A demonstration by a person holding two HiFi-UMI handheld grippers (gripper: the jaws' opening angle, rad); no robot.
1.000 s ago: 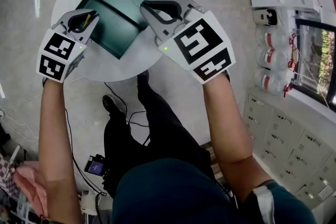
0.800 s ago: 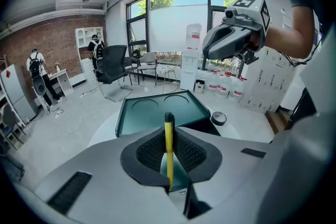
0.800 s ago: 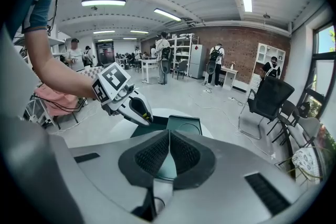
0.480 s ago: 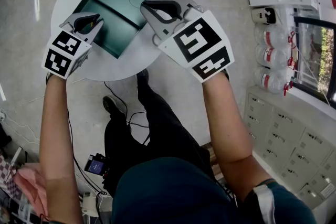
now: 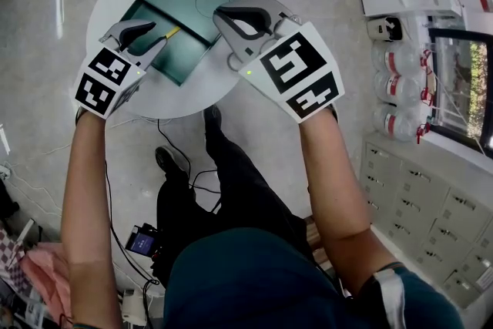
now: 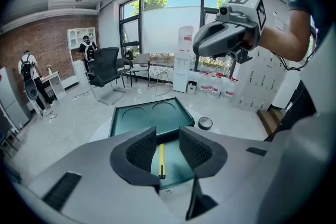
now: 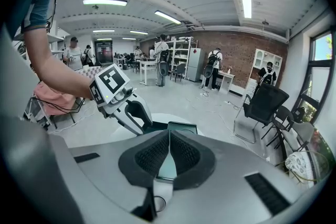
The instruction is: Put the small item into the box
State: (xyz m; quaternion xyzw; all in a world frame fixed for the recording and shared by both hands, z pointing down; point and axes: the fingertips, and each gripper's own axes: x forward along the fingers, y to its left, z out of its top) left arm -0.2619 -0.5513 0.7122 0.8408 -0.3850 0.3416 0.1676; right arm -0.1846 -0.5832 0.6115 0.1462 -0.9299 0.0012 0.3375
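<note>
Since the frame before, the left gripper had let go. Its jaws had just been opening, and now they stood wide apart with nothing pressed between them. The small item, a thin yellow stick with a dark tip, was no longer in those jaws. It lay flat in the tray of the green box, close to the tray's left edge. The left gripper hung just above it, over the left edge of the round white table. The box sat in the middle of the table with its lid folded back toward the far edge. The right gripper hovered over the right side of the box. Its jaws were shut tight together and held nothing. A small black ring lay on the table just beside the box's right corner, and neither gripper touched it. We thought the main job was done, because the stick was inside the box. We thought what was left was to pull both grippers away. We could not tell if the lid had to be closed too.
</note>
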